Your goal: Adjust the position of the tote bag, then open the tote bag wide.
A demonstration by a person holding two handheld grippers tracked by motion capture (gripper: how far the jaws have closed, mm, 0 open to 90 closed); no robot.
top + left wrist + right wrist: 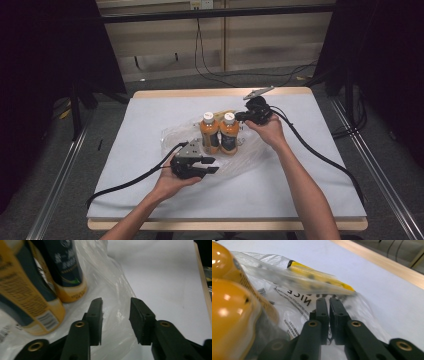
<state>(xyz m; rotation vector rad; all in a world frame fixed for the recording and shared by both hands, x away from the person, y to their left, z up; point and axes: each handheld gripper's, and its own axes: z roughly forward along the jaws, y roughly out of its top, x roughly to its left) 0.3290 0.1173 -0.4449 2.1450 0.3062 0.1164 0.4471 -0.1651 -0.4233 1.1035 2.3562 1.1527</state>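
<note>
Two orange-drink bottles are stood upright on a clear plastic bag, between the tongs. The left gripper is held open; the right gripper is pinched on the bag.

Table: pale wooden top, its rim showing along the far edge.
Cover: light grey sheet lying flat over nearly all of the table.
Cables: thin dark loops on the floor beyond the table's far edge.
Rails: metal floor tracks running along both sides of the table.
Curtains: black drapes hanging beyond the table's left and right.
Wall: beige panels behind the table.
</note>
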